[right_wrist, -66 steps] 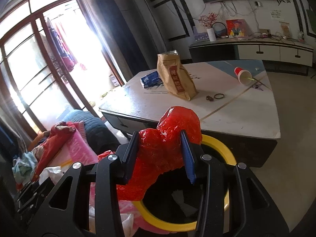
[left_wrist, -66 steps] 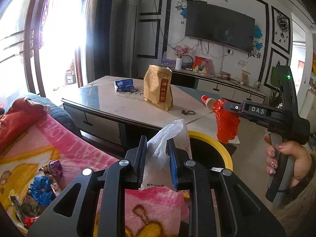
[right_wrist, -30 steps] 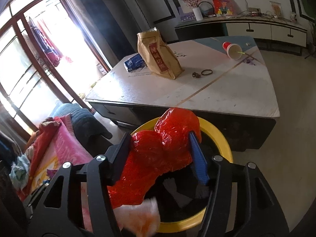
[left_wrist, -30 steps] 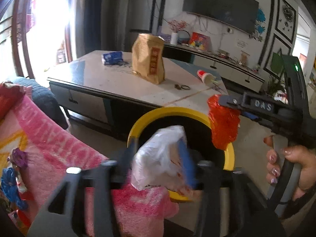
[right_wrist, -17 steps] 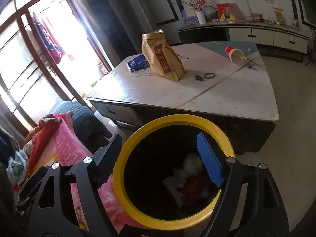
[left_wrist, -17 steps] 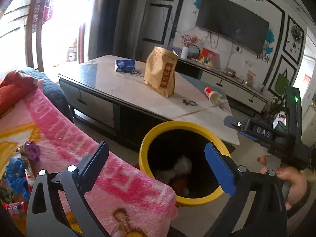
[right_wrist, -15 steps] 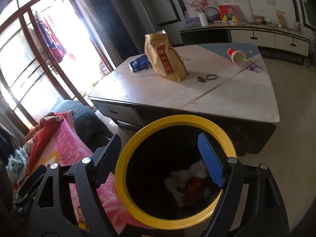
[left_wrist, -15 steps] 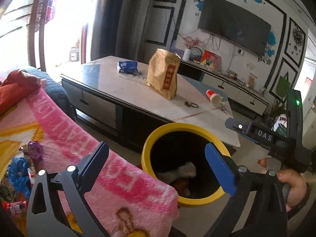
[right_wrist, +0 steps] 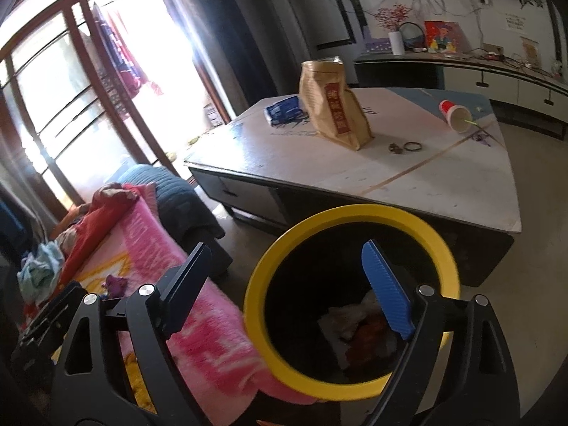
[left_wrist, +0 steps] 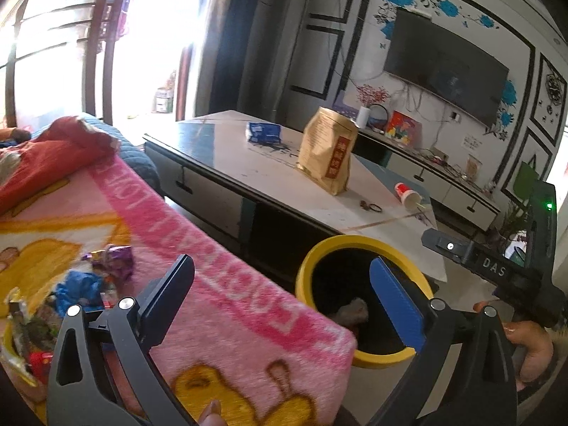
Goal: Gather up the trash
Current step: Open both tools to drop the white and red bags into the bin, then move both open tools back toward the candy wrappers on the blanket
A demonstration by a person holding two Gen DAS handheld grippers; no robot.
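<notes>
Sitting low inside the yellow bin (right_wrist: 355, 213), the white and red trash (right_wrist: 358, 330) lies still. Both the left gripper (left_wrist: 280, 298) and right gripper (right_wrist: 287, 284) have wide, empty jaws, just opened.

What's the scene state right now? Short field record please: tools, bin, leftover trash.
left tool: open, nothing between its fingers
right tool: open and empty, jaws have just been opening
bin: yellow rim, black inside, on the floor between the blanket and the table
in bin: white bag and red bag
blanket: crumpled wrappers lying on it
table: brown paper bag upright, red cup on its side
</notes>
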